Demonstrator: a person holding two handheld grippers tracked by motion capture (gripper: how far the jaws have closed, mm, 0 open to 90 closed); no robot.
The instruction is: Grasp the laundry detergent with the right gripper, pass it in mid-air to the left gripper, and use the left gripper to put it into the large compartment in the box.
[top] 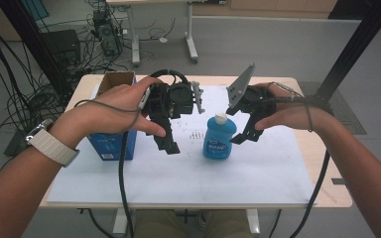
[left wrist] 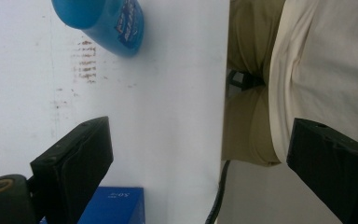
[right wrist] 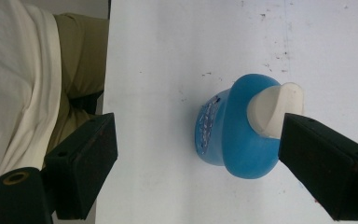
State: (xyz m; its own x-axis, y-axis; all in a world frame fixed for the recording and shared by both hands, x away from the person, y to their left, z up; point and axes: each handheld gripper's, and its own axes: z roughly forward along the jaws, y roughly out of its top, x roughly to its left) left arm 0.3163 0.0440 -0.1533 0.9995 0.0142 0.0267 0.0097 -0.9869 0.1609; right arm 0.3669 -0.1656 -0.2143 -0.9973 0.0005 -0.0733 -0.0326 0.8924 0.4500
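A: Start at the left, with the bottle (top: 219, 137) as the mark. What lies farthest left of it?

B: A blue box (top: 113, 115), well left of the bottle, standing on the white sheet (top: 178, 173) with its top flaps open. The person's left hand (top: 114, 106) is above it.

A: And the left gripper (top: 170, 144)?

B: Between the box and the bottle, just left of the bottle and apart from it. Its jaws point down toward the sheet. In the left gripper view (left wrist: 196, 163) they stand wide apart with nothing between them; the bottle (left wrist: 103, 22) lies beyond them, up at the top edge.

A: The bottle itself?

B: It stands upright near the middle of the sheet, blue, with a white cap (top: 221, 118) and a label on its front.

A: Right of it?

B: The right gripper (top: 244, 135), close against the bottle's right side, tilted toward it. In the right gripper view (right wrist: 198, 163) its jaws are spread wide; the bottle (right wrist: 235, 133) sits between them, nearer the right-hand jaw, whose tip overlaps the cap (right wrist: 275, 108). The other jaw is well clear, so nothing is gripped. The right hand (top: 290, 111) holds it from the right.
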